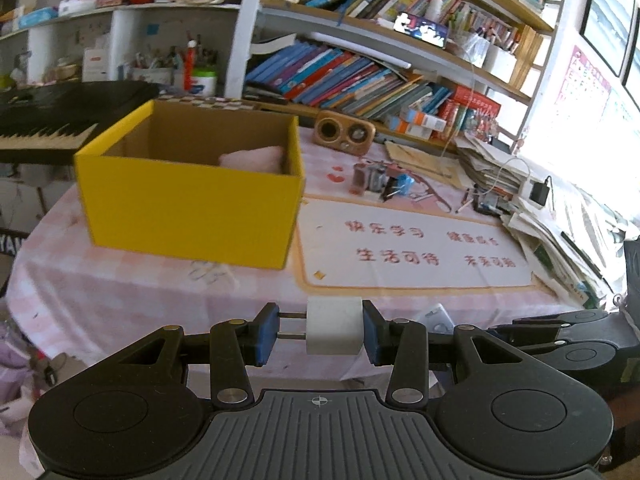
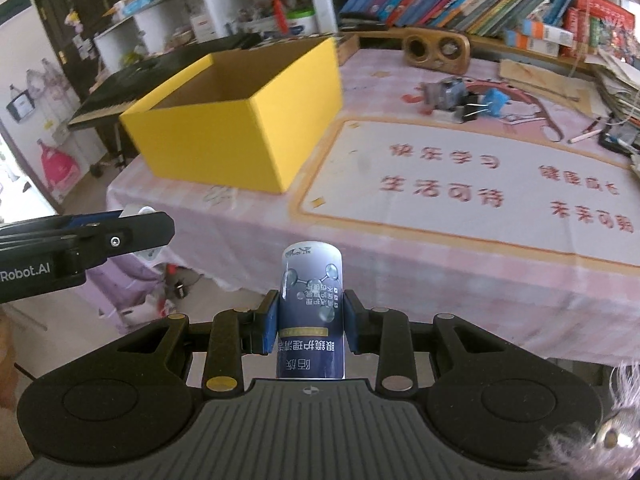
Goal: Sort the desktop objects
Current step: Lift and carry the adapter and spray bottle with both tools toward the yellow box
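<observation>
My left gripper is shut on a white plug adapter, pads on its two metal prongs and its far side, held above the table's near edge. My right gripper is shut on a dark blue bottle with white print, also at the near edge. An open yellow box stands on the left of the table, with a pink soft item inside; the box also shows in the right wrist view. The left gripper shows at the left of the right wrist view.
A pink checked cloth and a printed mat cover the table. A small cluster of clips and gadgets lies behind the mat, with a wooden speaker further back. Paper stacks sit right, a keyboard left, bookshelves behind.
</observation>
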